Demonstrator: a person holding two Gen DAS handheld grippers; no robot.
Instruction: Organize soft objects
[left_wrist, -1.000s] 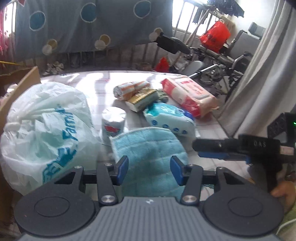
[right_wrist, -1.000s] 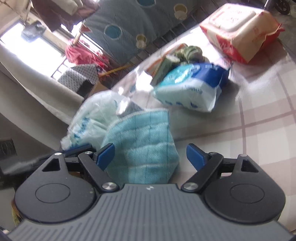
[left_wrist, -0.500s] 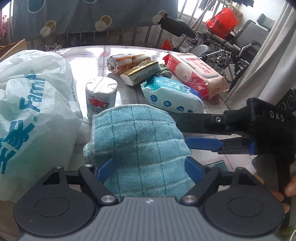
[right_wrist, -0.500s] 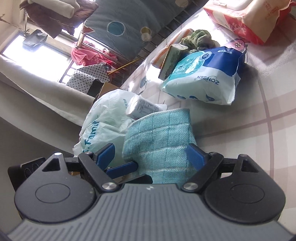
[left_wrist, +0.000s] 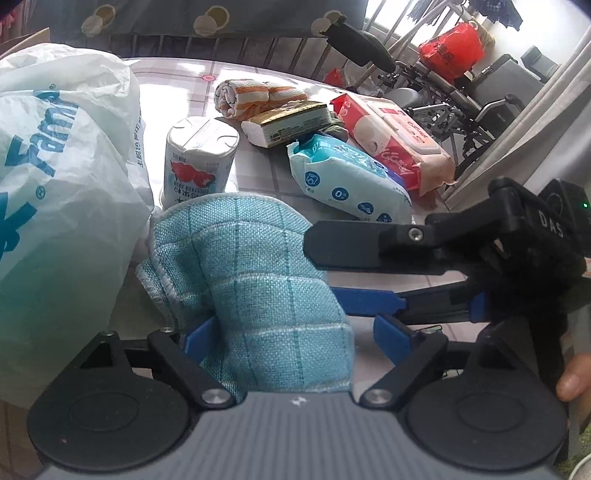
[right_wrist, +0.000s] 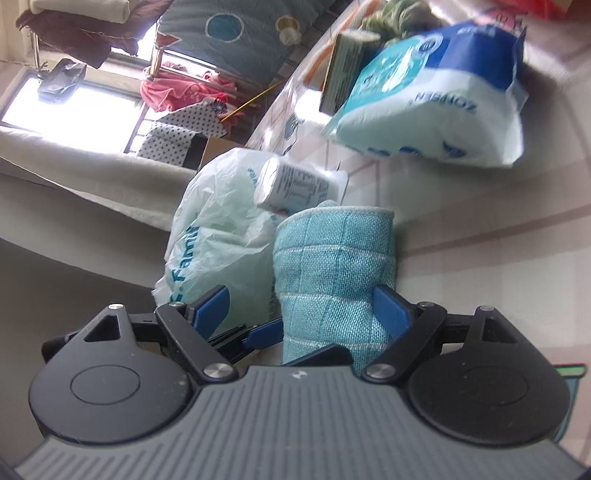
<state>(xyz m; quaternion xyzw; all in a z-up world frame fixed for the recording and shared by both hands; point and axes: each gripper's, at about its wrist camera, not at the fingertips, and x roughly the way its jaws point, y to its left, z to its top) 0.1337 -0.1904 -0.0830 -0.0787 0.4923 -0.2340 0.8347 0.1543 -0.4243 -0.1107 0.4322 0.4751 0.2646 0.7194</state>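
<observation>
A folded light-blue cloth (left_wrist: 251, 280) lies humped on the tiled table (left_wrist: 258, 177). My left gripper (left_wrist: 295, 338) straddles its near end; its jaws are opening. The left pad is against the fabric and the right pad stands apart from it. From the right, my right gripper (left_wrist: 332, 273) reaches in, one finger above the cloth's edge and one below. In the right wrist view the cloth (right_wrist: 332, 266) stands between the open fingers of the right gripper (right_wrist: 301, 306), close to the right pad and well clear of the left.
A white plastic bag (left_wrist: 55, 184) bulges at the left. Behind the cloth stand a tissue roll (left_wrist: 199, 162), a blue wipes pack (left_wrist: 347, 177), a red wipes pack (left_wrist: 395, 136), a gold-wrapped pack (left_wrist: 288, 122) and a striped towel roll (left_wrist: 255, 96). The table edge runs along the right.
Both grippers have sunk toward the blue cloth and closed in on it. The left jaws have spread wider. The right gripper has slid in from the right and rolled.
</observation>
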